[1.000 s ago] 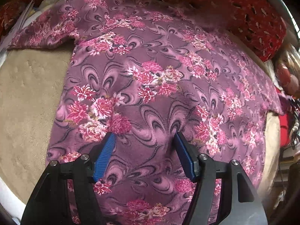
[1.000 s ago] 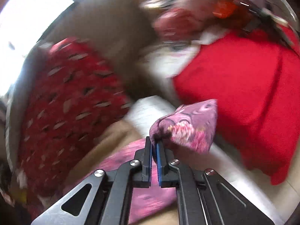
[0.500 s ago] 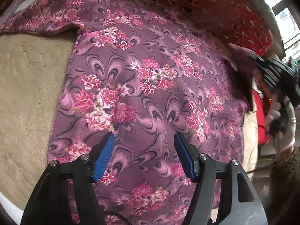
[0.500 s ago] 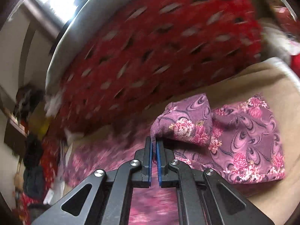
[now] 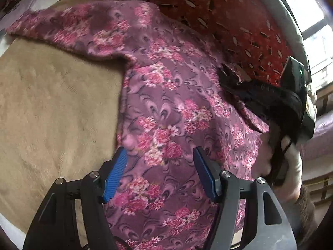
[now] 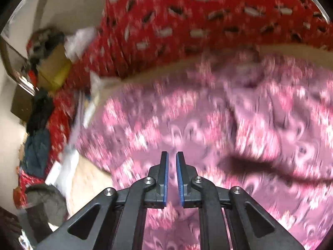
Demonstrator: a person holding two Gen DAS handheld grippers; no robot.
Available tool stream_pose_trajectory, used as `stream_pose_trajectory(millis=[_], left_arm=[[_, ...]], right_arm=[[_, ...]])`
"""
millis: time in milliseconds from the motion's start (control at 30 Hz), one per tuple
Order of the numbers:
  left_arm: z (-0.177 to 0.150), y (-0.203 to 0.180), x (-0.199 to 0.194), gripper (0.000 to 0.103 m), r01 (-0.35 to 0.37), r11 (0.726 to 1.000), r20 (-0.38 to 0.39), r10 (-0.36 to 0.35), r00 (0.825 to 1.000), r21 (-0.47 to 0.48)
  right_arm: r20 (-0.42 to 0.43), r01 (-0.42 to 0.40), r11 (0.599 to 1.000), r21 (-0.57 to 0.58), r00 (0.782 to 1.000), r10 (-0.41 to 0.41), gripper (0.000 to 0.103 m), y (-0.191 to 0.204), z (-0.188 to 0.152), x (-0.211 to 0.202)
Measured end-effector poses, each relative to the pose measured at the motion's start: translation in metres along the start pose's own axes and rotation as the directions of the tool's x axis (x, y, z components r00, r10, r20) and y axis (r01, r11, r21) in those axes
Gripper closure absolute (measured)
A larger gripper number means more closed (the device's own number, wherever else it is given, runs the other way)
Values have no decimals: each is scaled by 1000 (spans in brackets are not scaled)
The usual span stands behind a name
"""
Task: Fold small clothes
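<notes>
Left wrist view rides low behind the left hand-held gripper (image 5: pixel 159 173), looking forward and down, close over the purple fleece garment with pink flowers (image 5: pixel 166 108). Tan plush bed cover (image 5: pixel 52 108) fills nine o'clock; red patterned blanket (image 5: pixel 229 16) sits at one o'clock. The right hand-held gripper (image 5: pixel 226 74) enters at three o'clock. Right wrist view, blurred, looks along the right hand-held gripper (image 6: pixel 172 166), near that same garment (image 6: pixel 208 129), the same blanket (image 6: pixel 187 20) at twelve.
</notes>
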State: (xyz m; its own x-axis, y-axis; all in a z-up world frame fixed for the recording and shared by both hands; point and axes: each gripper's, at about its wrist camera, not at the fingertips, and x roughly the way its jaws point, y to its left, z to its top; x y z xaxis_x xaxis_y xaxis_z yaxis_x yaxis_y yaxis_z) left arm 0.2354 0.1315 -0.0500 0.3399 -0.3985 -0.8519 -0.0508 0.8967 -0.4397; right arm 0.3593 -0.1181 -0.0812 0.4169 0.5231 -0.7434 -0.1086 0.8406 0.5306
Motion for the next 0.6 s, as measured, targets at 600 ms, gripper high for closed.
stream_pose_trajectory(millis=[600], left_arm=[[86,-162,122,38,67,998,-144,-65,987,16]], right_arm=[[324,-150,920,361,946,27,60,-208,-109,-114]])
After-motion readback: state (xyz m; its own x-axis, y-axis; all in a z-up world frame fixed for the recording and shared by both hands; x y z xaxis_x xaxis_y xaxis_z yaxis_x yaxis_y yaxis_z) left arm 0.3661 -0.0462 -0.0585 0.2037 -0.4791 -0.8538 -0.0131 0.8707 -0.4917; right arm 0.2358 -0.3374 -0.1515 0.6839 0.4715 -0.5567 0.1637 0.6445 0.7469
